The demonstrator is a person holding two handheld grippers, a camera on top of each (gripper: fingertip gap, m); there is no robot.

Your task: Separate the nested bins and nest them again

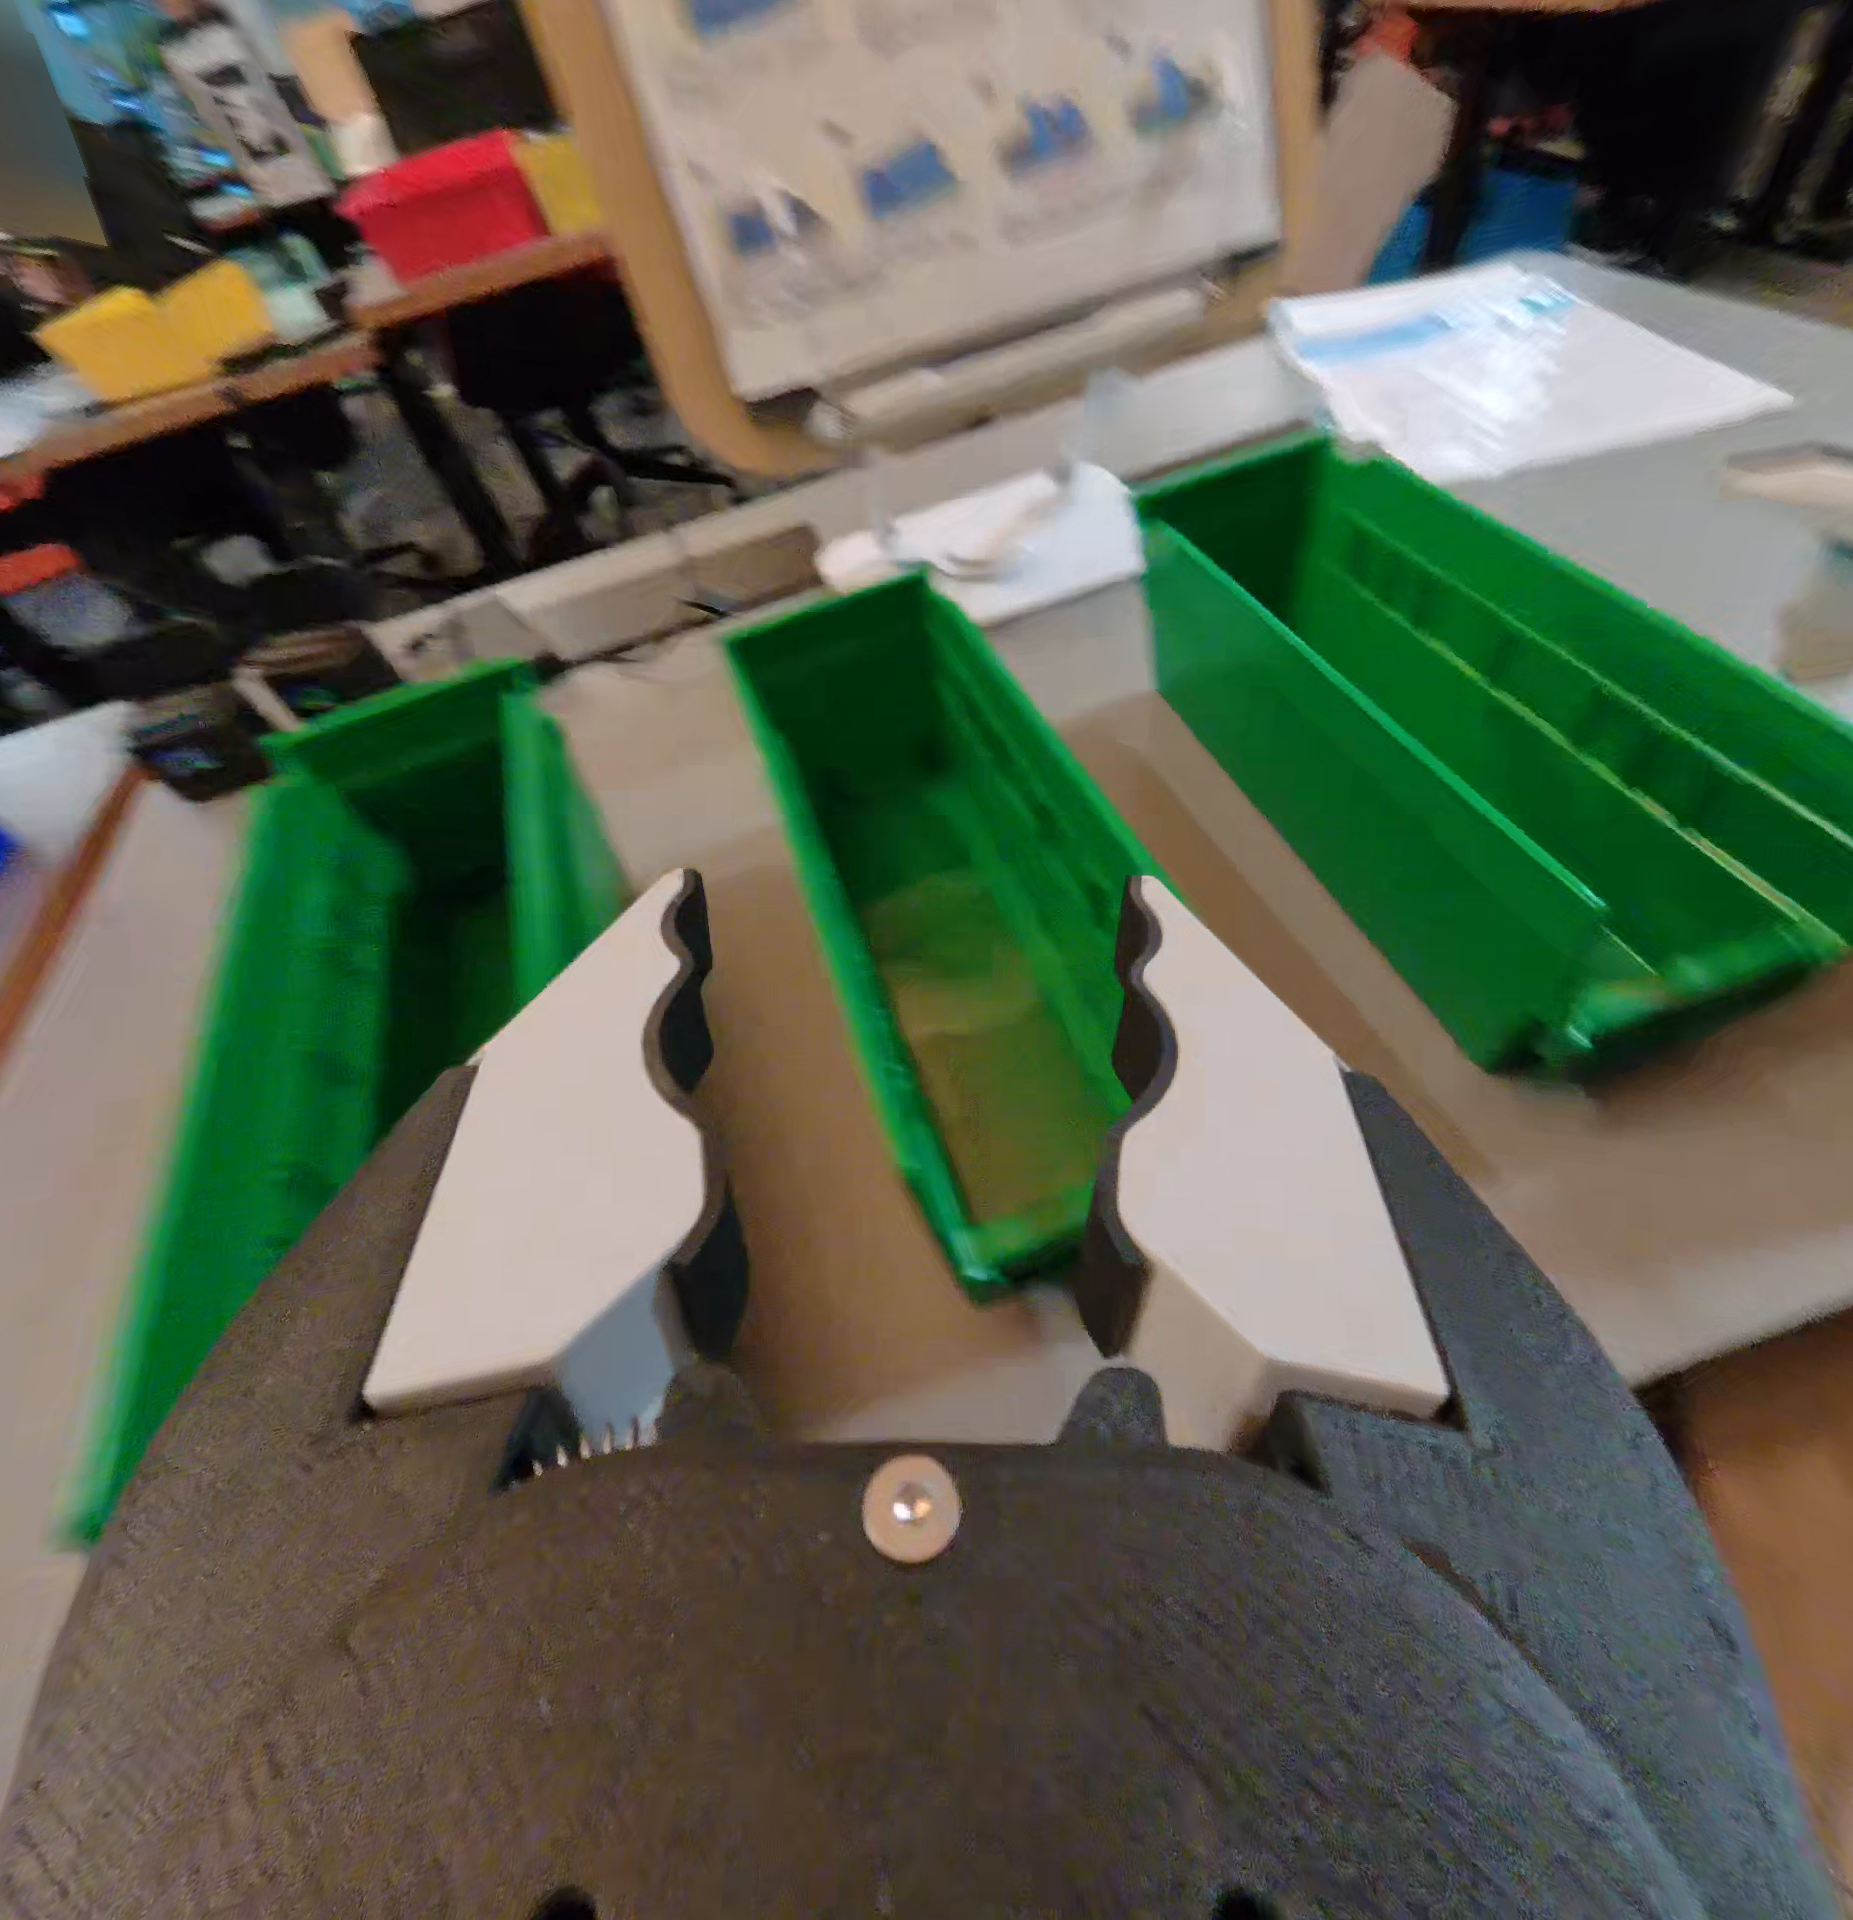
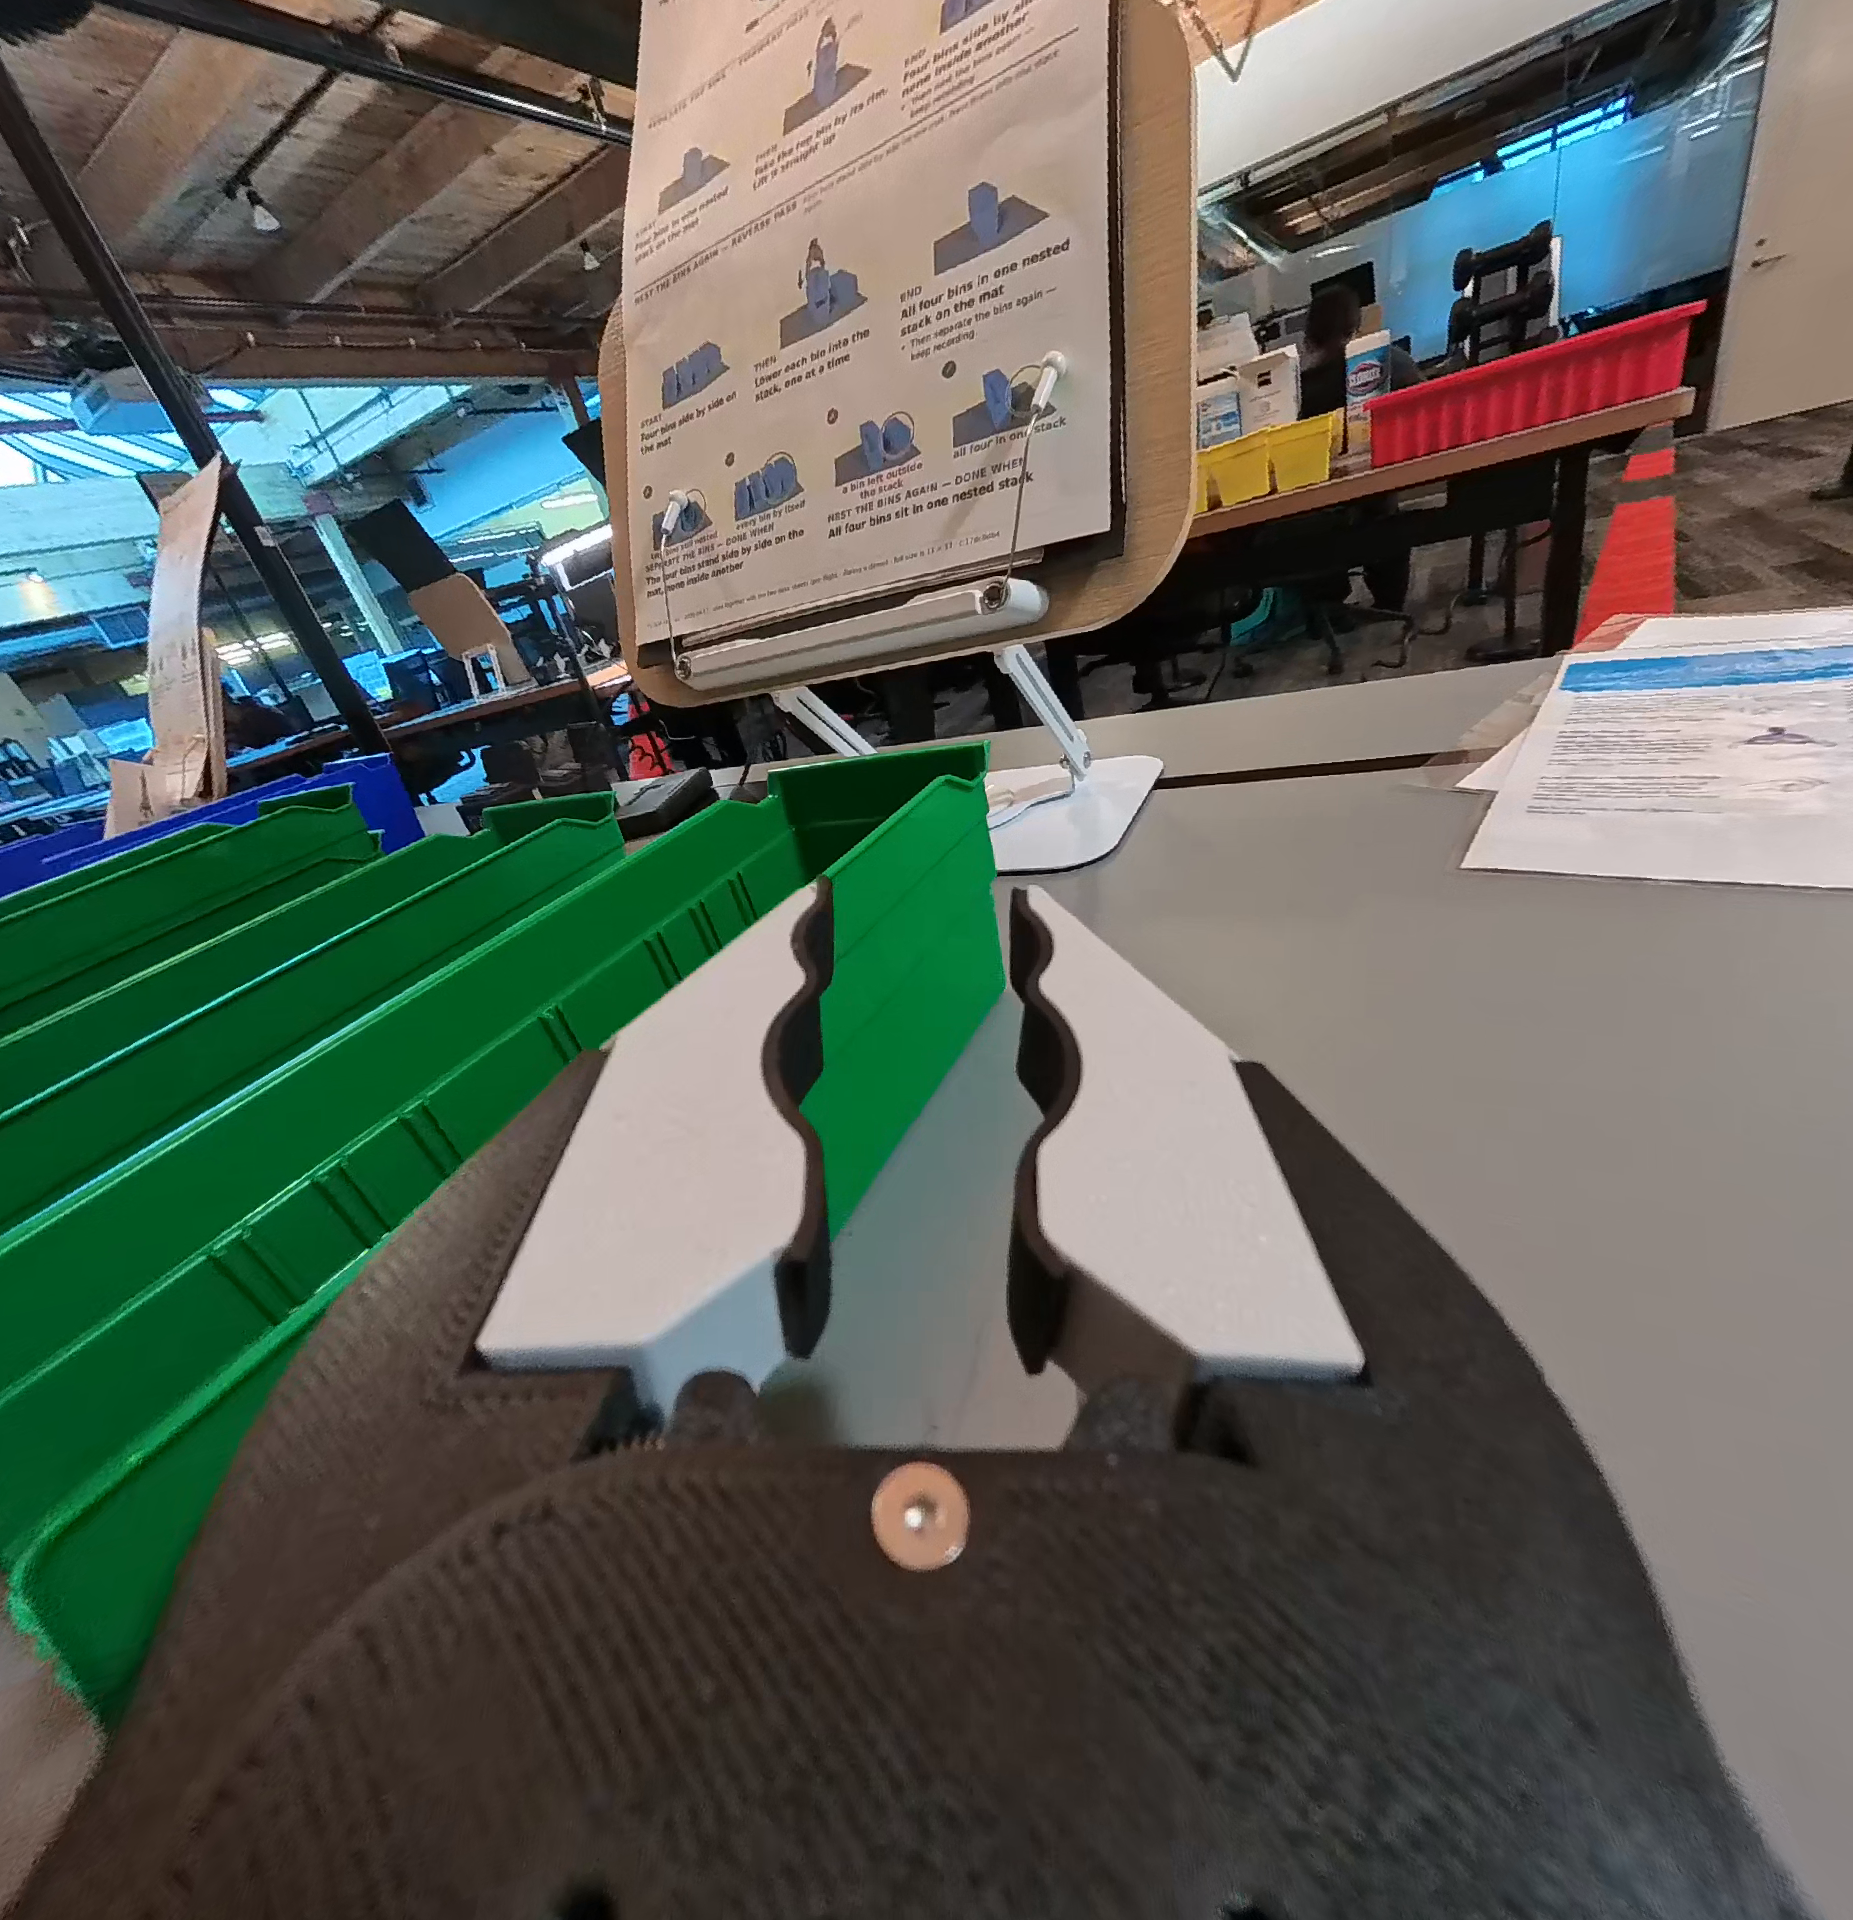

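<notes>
Table (image 1: 1317, 1226): grey, smooth, matte top; carries all the bins.
Right bin (image 1: 1504, 769): green moulded plastic, long open trough with ribbed inner walls; a second bin looks nested inside it. Long axis runs away from the camera, angled to the right. In the right wrist view its outer wall (image 2: 901, 997) lies just left of the right gripper.
Left bin (image 1: 309, 987): same green plastic, long axis pointing away; blurred, well apart from the others.
Middle bin (image 1: 963, 935): narrow, straight-walled, glossy floor; long axis pointing away, near end low between the left fingers in the picture.
Left gripper (image 1: 917, 914): above the table, fingers spread, empty; grey wedges with wavy black pads.
Right gripper (image 2: 917, 914): low over the table, fingers parted, holding nothing.
Stand (image 2: 1067, 800): white metal, bears a printed sheet behind the bins.
</notes>
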